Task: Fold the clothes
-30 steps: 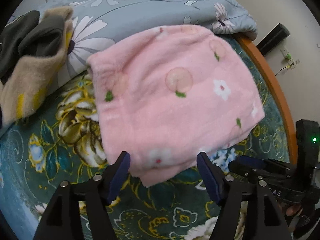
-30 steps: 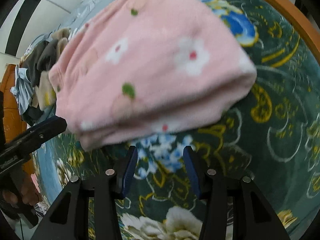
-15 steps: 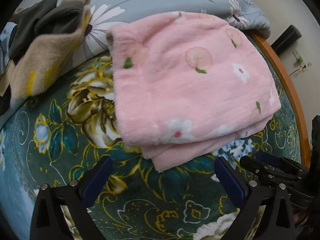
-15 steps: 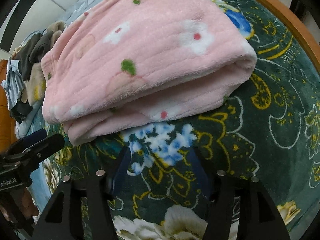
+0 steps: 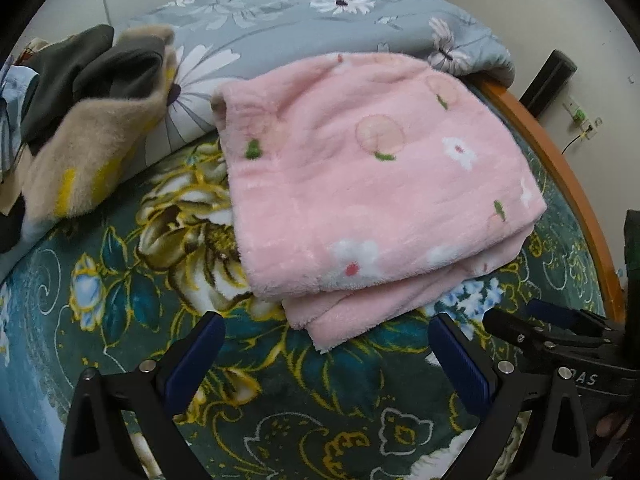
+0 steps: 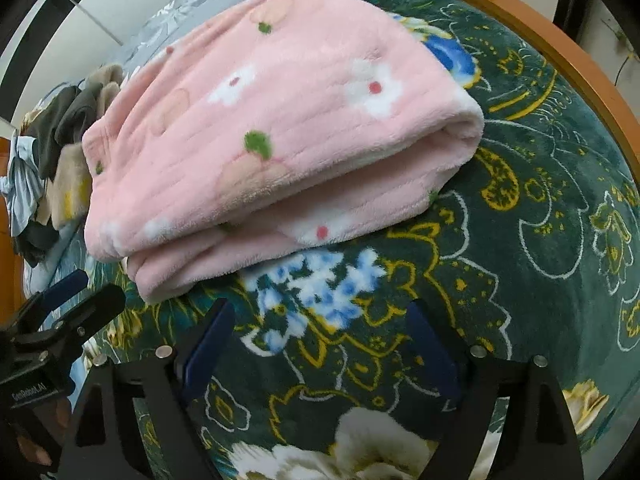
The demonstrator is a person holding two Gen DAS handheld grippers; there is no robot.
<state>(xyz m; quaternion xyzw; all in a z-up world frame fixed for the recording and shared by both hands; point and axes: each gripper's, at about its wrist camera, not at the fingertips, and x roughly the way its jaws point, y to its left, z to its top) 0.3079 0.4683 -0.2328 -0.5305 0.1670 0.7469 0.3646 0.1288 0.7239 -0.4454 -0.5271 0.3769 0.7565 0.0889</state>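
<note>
Now that both your left gripper [image 5: 326,346] and right gripper [image 6: 320,336] have spread wide and backed off empty, the pink fleece garment [image 5: 372,184] lies folded on the green floral blanket [image 5: 132,312] — fold evidently complete — awaiting the next piece.

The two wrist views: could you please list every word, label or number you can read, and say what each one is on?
"GenRobot.AI" – on the left gripper's black body, seen from the right wrist.
"DAS" – partial lettering on the right gripper's black body, seen from the left wrist; its start is cut off.
Pink garment: printed flowers only, no text.
</note>
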